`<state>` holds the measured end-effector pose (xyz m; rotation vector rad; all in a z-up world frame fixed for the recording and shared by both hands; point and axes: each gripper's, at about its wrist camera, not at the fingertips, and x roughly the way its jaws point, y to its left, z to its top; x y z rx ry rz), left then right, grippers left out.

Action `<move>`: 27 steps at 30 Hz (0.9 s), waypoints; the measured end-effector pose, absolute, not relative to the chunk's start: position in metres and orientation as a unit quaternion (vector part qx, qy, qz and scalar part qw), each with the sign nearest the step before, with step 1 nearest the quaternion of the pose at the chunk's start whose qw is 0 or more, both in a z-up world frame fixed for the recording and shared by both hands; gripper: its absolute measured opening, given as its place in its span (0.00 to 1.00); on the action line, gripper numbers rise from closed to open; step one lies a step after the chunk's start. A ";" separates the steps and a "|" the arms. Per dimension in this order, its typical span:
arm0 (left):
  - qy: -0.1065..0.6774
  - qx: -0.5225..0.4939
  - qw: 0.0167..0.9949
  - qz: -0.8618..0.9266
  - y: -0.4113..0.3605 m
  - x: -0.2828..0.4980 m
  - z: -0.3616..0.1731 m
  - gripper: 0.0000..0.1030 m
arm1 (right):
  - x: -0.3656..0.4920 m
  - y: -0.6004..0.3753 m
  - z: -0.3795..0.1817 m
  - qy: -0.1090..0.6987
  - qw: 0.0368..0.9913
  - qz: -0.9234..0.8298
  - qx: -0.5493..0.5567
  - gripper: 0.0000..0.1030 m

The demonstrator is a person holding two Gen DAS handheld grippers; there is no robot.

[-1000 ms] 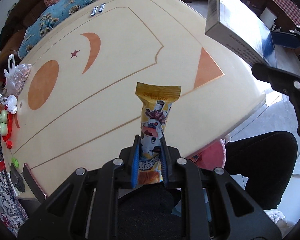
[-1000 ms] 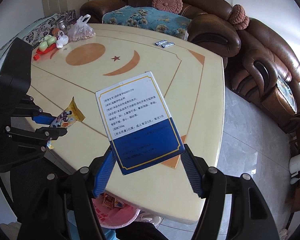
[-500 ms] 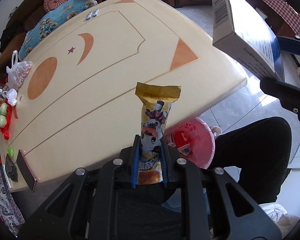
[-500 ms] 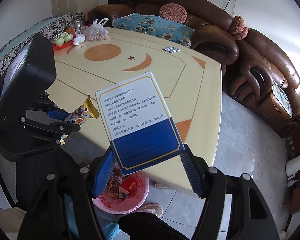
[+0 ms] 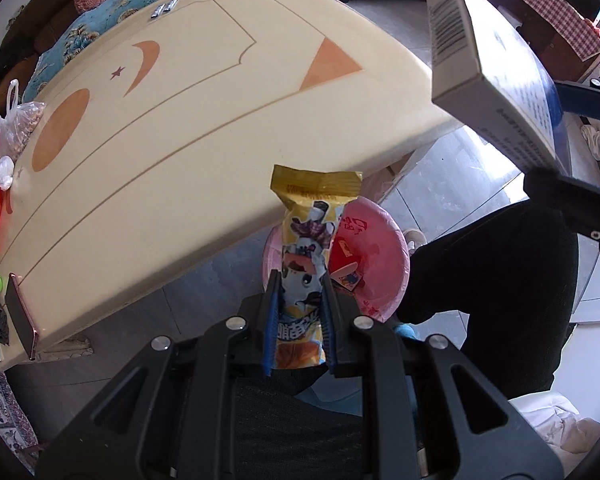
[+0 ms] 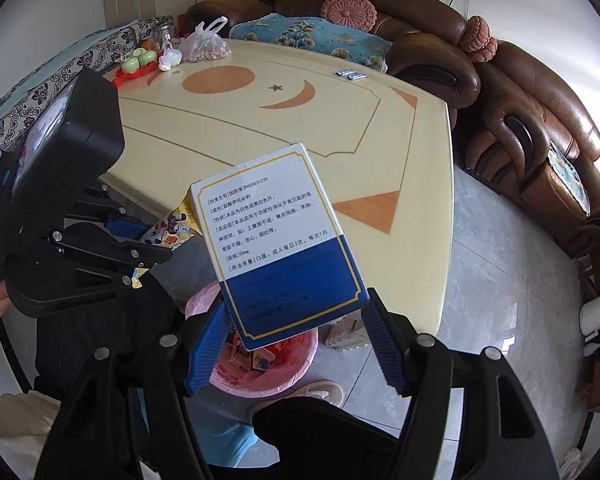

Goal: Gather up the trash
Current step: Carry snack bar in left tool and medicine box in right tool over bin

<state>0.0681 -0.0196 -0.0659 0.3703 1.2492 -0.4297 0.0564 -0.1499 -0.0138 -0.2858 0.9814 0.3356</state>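
Cream-coloured table (image 5: 204, 152) with orange inlays of a circle, a moon and a triangle fills the upper part of both views, and brown leather sofa (image 6: 532, 120) stands beyond it at two o'clock in the right wrist view. Pink-lined trash bin (image 6: 284, 384) sits on the floor beside the table edge, at six o'clock below the box, with some packaging inside. White and blue medicine box (image 6: 276, 248) is clamped by its lower corners between the blue pads of the right gripper (image 6: 296, 344), tilted above the bin. Yellow snack wrapper (image 5: 308, 248) stands upright in the left gripper (image 5: 299, 320), whose jaws are squeezed tightly on its lower part, over the bin (image 5: 380, 256).
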 end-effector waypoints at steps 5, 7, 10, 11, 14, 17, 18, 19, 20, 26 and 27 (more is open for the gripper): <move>0.588 0.162 0.766 -0.201 -0.019 0.061 -0.090 0.19 | 0.049 -0.152 -0.031 0.479 0.853 0.163 -0.129 0.62; 0.588 0.168 0.767 -0.195 -0.021 0.060 -0.100 0.19 | 0.047 -0.152 -0.040 0.484 0.850 0.163 -0.127 0.62; 0.593 0.180 0.763 -0.186 -0.024 0.057 -0.117 0.19 | 0.043 -0.152 -0.054 0.491 0.845 0.164 -0.132 0.62; 0.594 0.184 0.761 -0.185 -0.025 0.058 -0.121 0.19 | 0.042 -0.152 -0.058 0.493 0.844 0.164 -0.132 0.62; 0.607 0.182 0.750 -0.191 -0.030 0.056 -0.138 0.19 | 0.041 -0.152 -0.072 0.502 0.839 0.167 -0.127 0.62; 0.616 0.180 0.742 -0.195 -0.032 0.056 -0.151 0.19 | 0.041 -0.154 -0.088 0.511 0.834 0.167 -0.126 0.62; 0.618 0.179 0.740 -0.196 -0.033 0.056 -0.156 0.19 | 0.042 -0.154 -0.093 0.515 0.832 0.167 -0.125 0.62; 0.621 0.178 0.737 -0.198 -0.033 0.056 -0.160 0.19 | 0.043 -0.154 -0.100 0.520 0.828 0.168 -0.123 0.62; 0.623 0.177 0.735 -0.200 -0.033 0.056 -0.164 0.19 | 0.044 -0.155 -0.105 0.524 0.826 0.168 -0.123 0.62; 0.646 0.176 0.715 -0.203 -0.032 0.063 -0.201 0.19 | 0.049 -0.153 -0.143 0.551 0.808 0.171 -0.122 0.62; 0.649 0.176 0.712 -0.202 -0.032 0.064 -0.207 0.19 | 0.051 -0.153 -0.150 0.554 0.805 0.170 -0.123 0.62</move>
